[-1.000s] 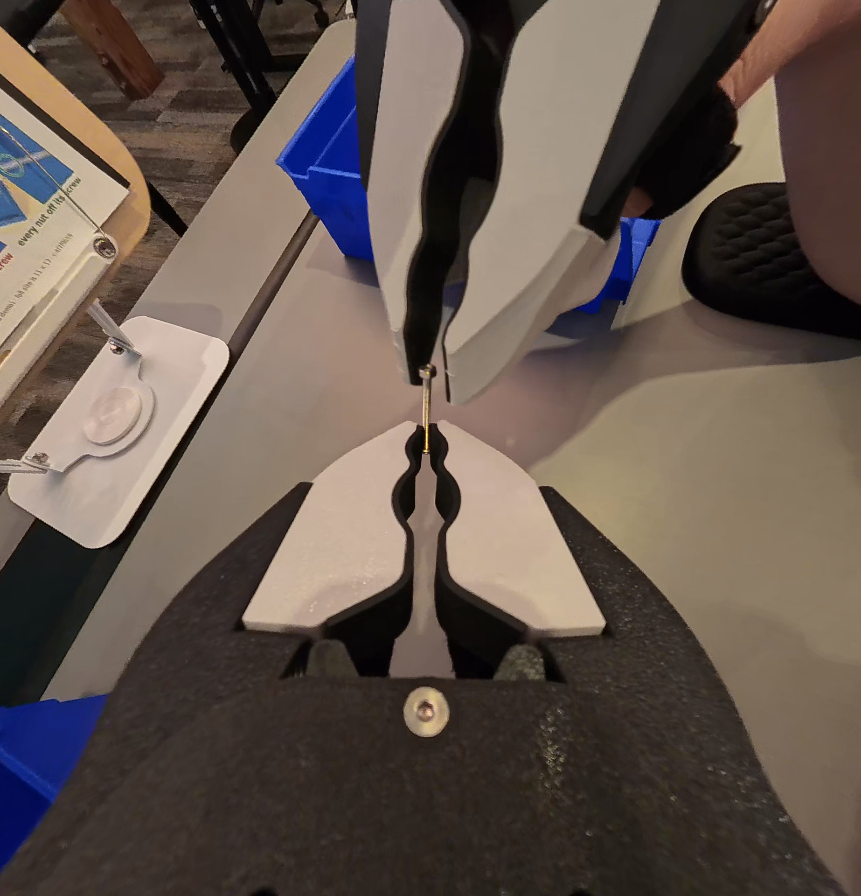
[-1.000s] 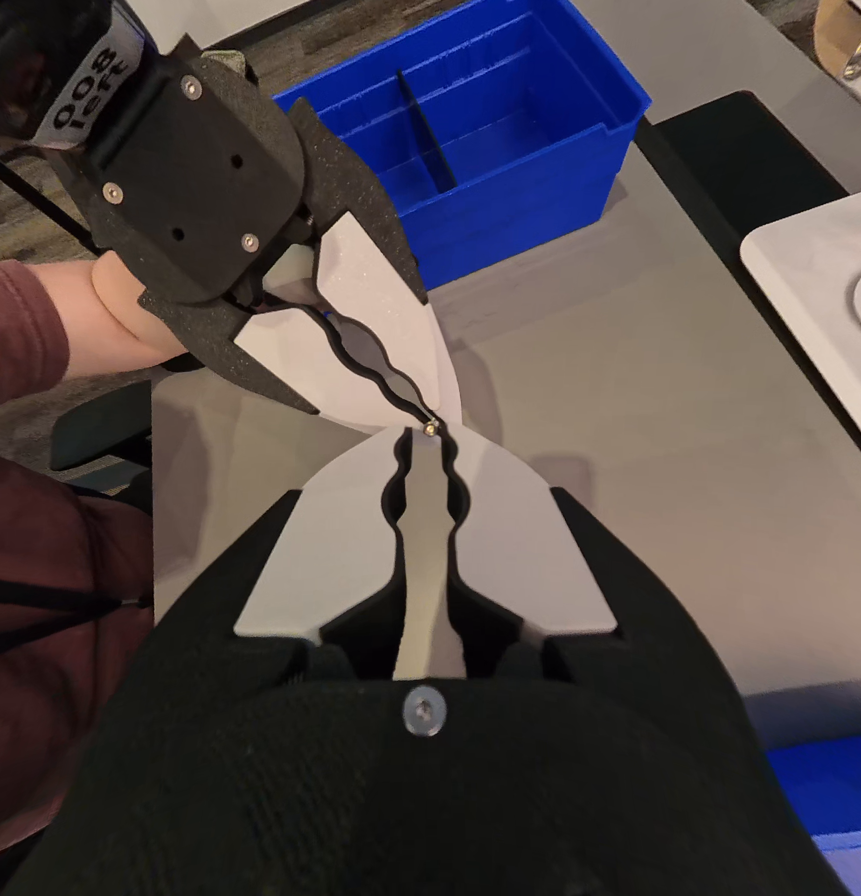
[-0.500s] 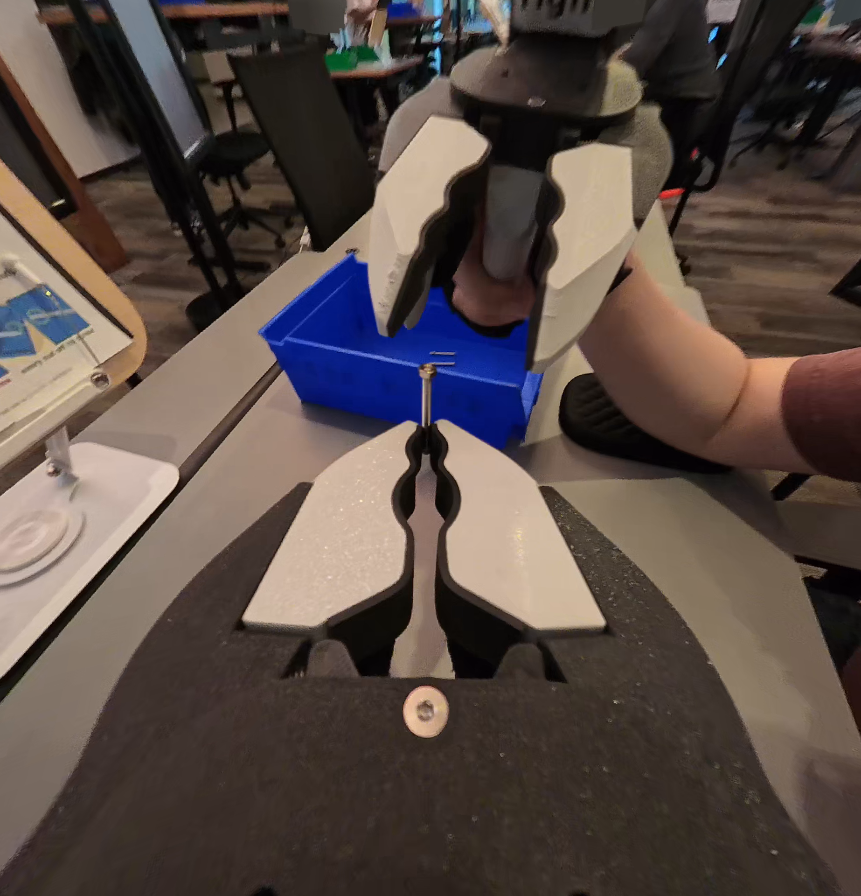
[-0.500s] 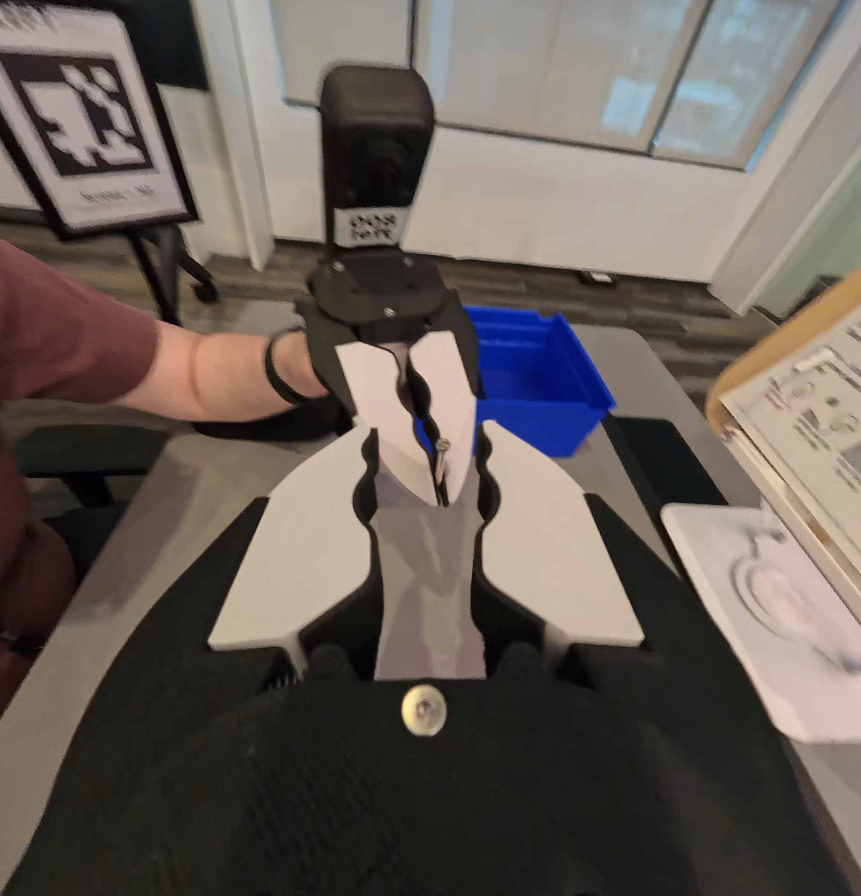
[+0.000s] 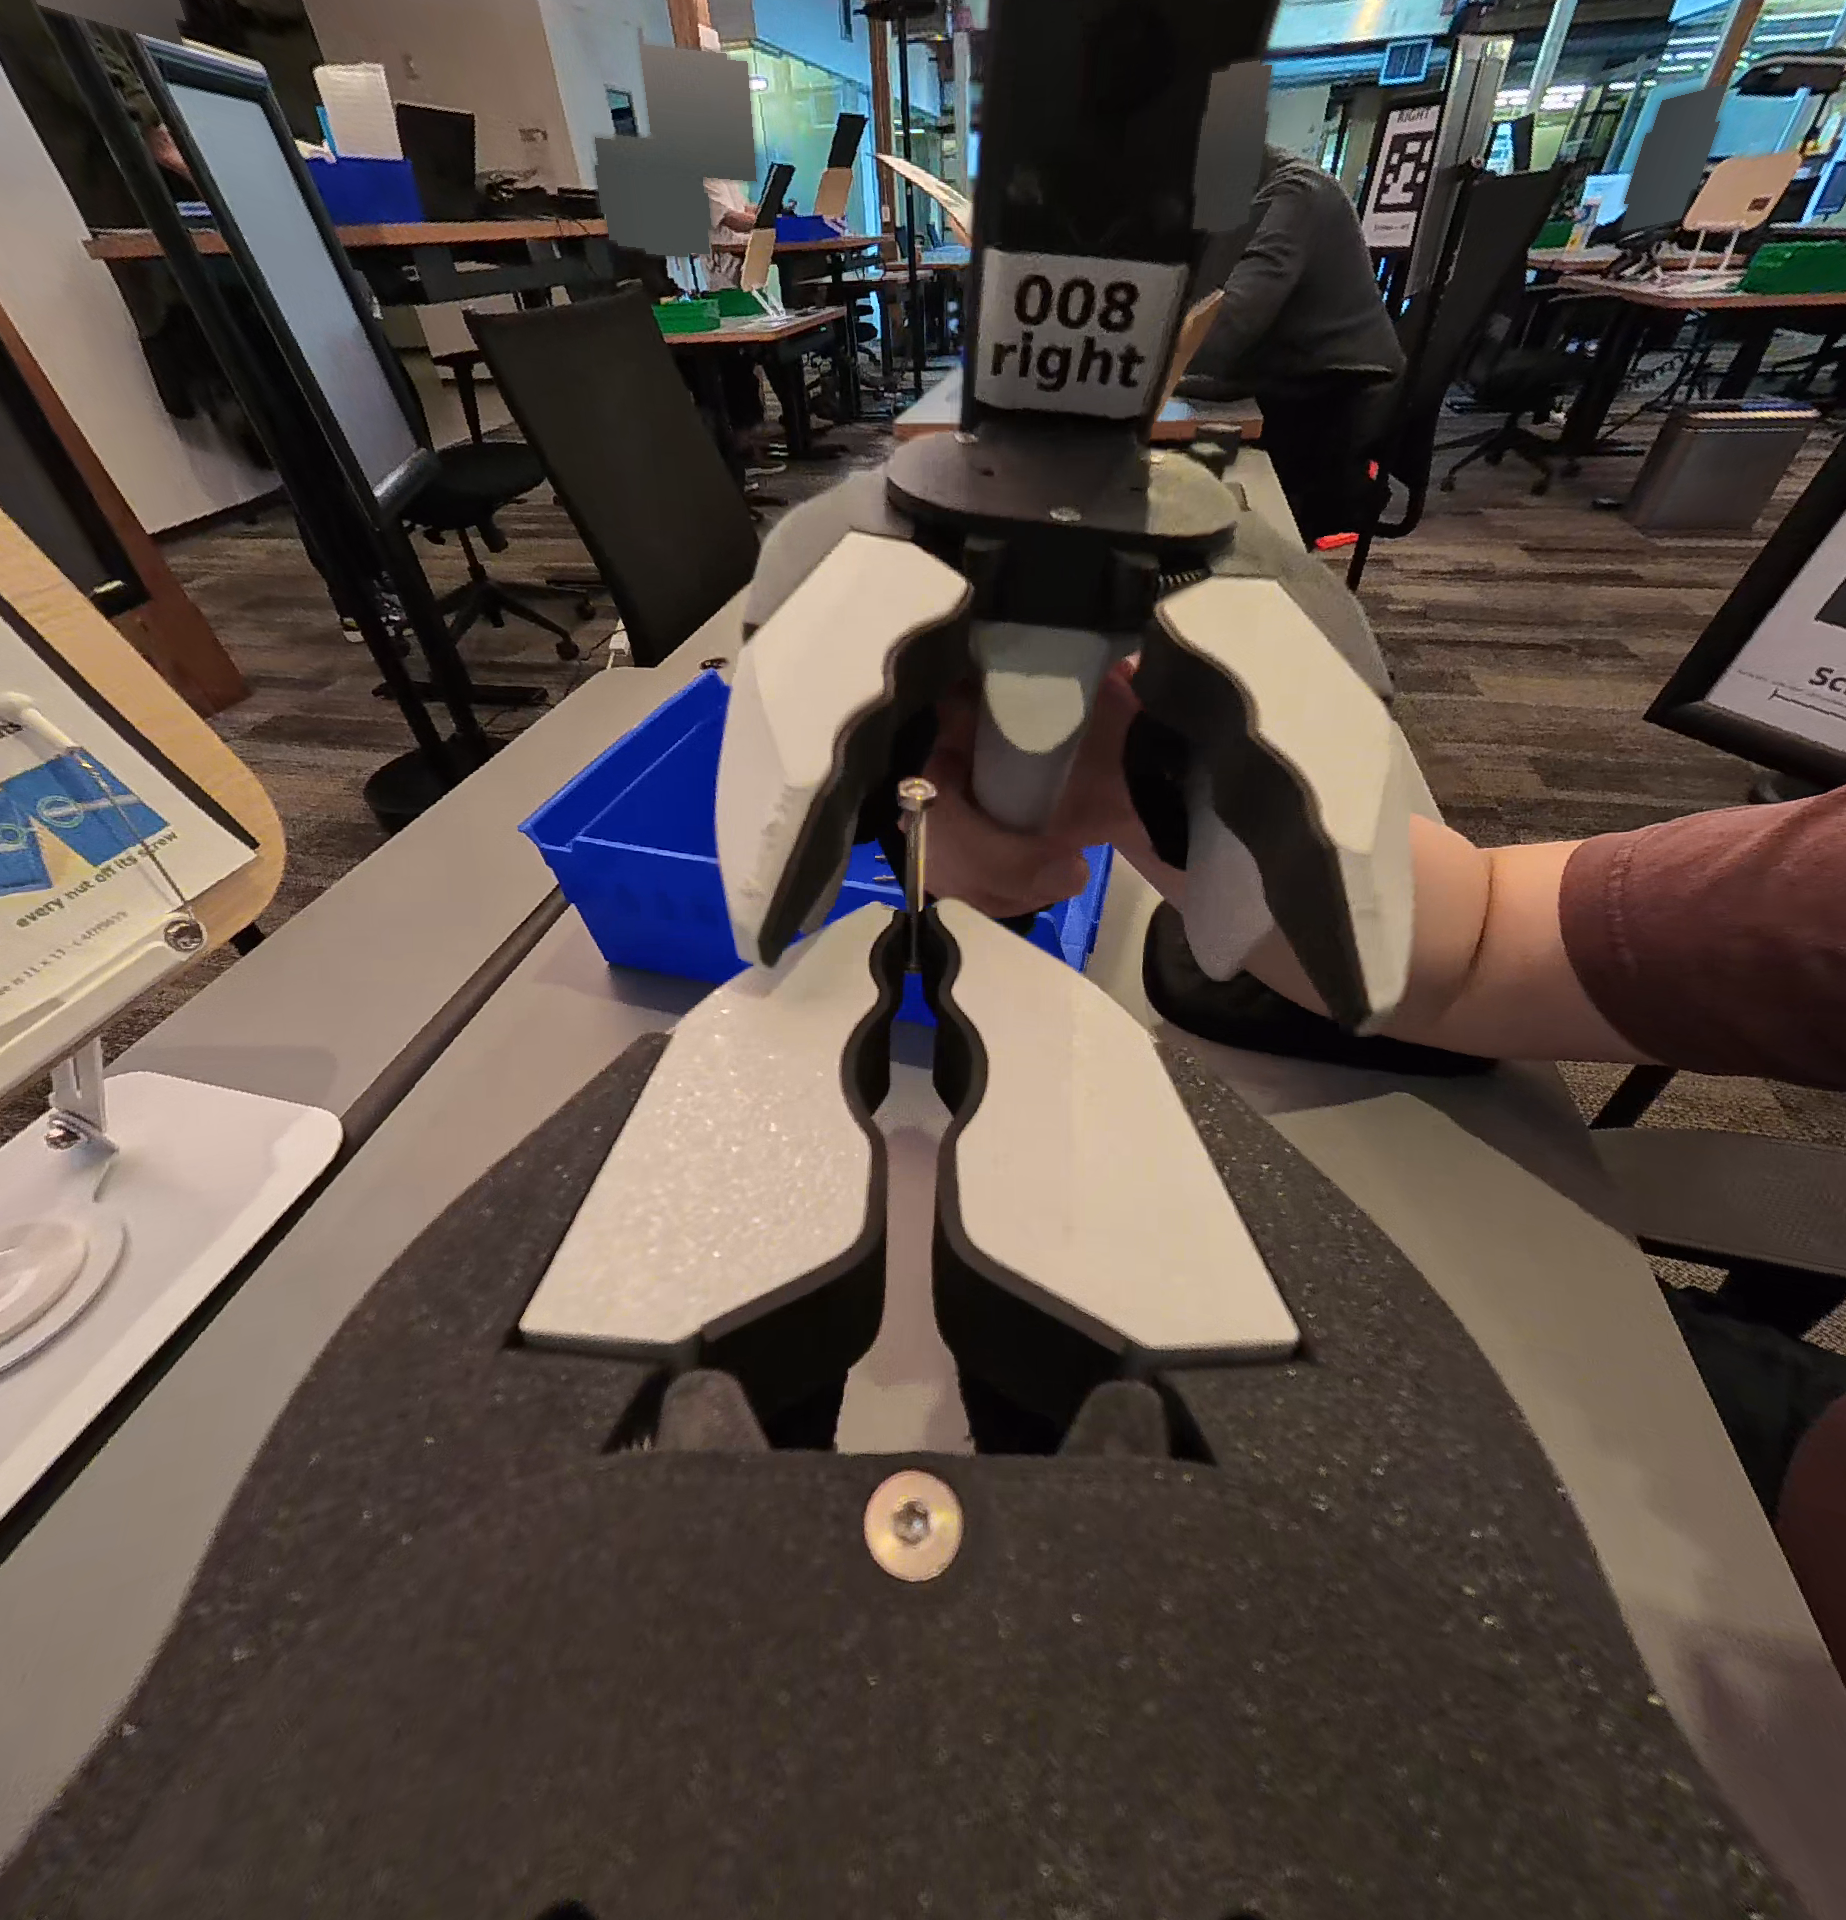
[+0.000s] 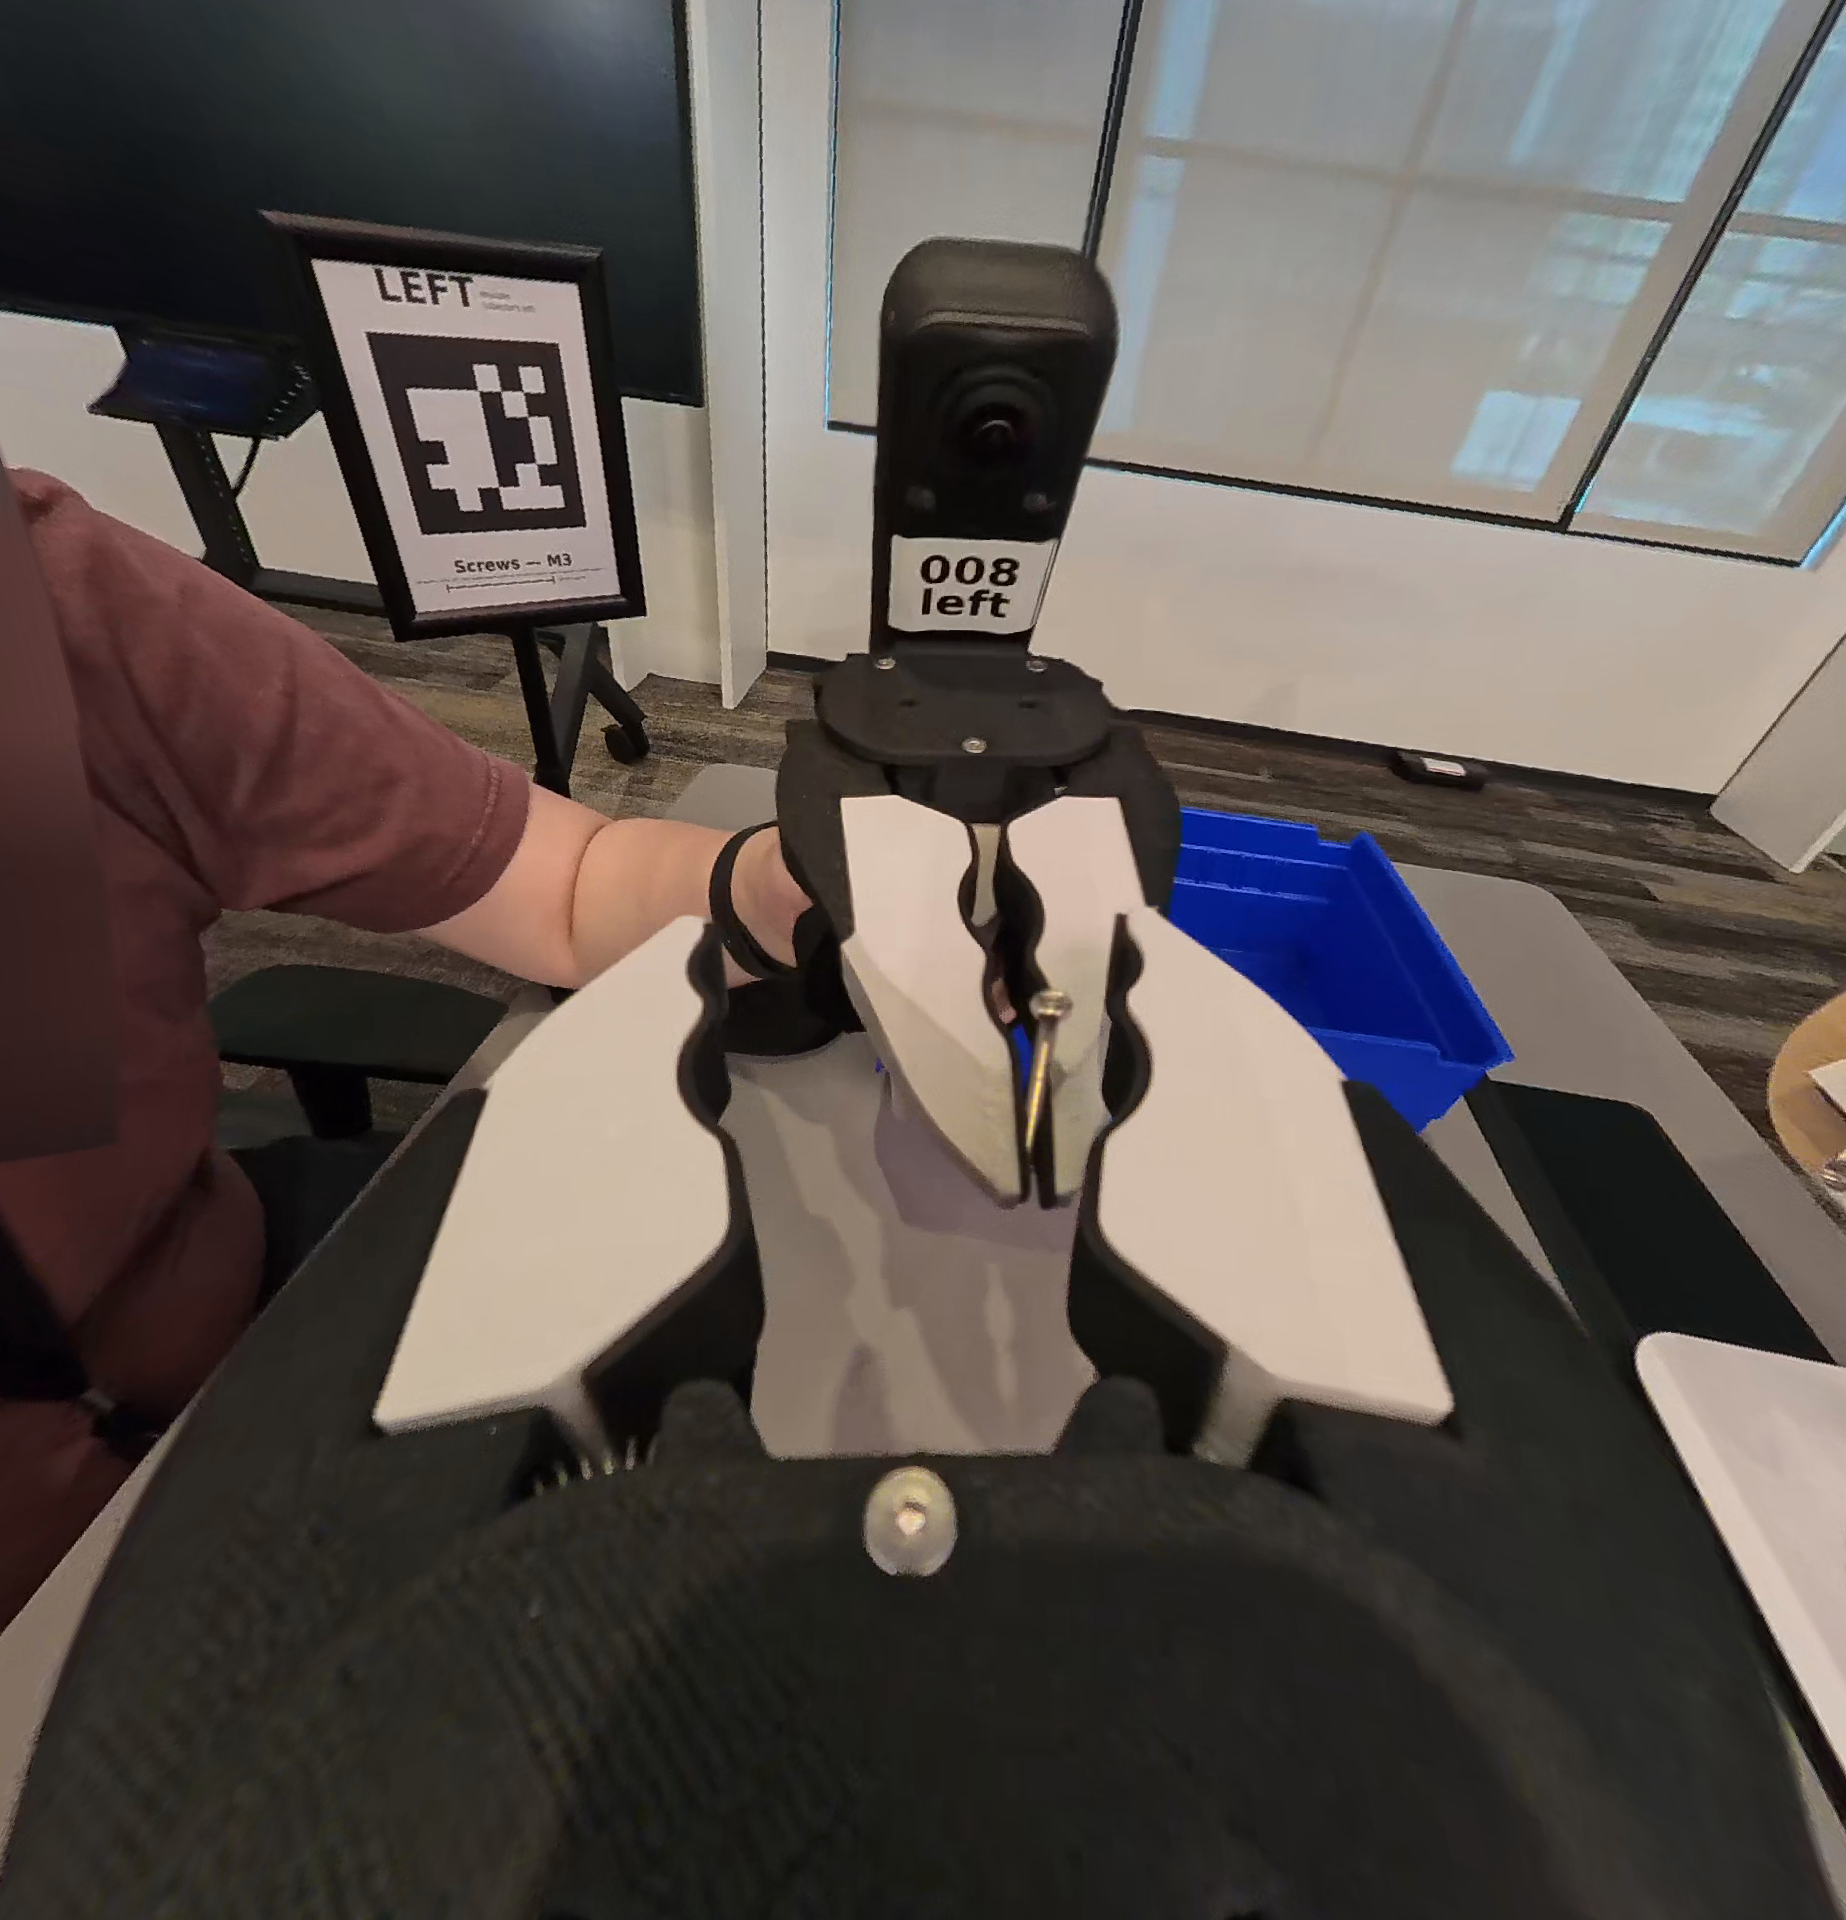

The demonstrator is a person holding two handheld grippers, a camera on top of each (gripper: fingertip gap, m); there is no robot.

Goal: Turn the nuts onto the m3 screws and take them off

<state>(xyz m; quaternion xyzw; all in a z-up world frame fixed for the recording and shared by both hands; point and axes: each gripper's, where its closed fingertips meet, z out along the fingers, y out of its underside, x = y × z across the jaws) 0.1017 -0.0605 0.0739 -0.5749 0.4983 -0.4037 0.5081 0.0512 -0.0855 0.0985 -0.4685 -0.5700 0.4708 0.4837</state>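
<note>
1. Risk: screw (image 5: 915, 873) is pinched only at its lower tip by the left gripper (image 5: 911, 935); a sideways knock from the right gripper (image 6: 911, 966) could, in my judgement, tilt or drop it.
2. Left fingers (image 5: 753, 1143): clenched on the screw, which stands upright, head at 12 o'clock; no nut visible on the shank.
3. Right fingers (image 6: 576, 1174): released, spread wide, flanking the screw head without touching.
4. Blue bin (image 5: 628, 862): on the grey surface (image 5: 399, 1049) beyond the fingertips, at 11 o'clock.
</note>
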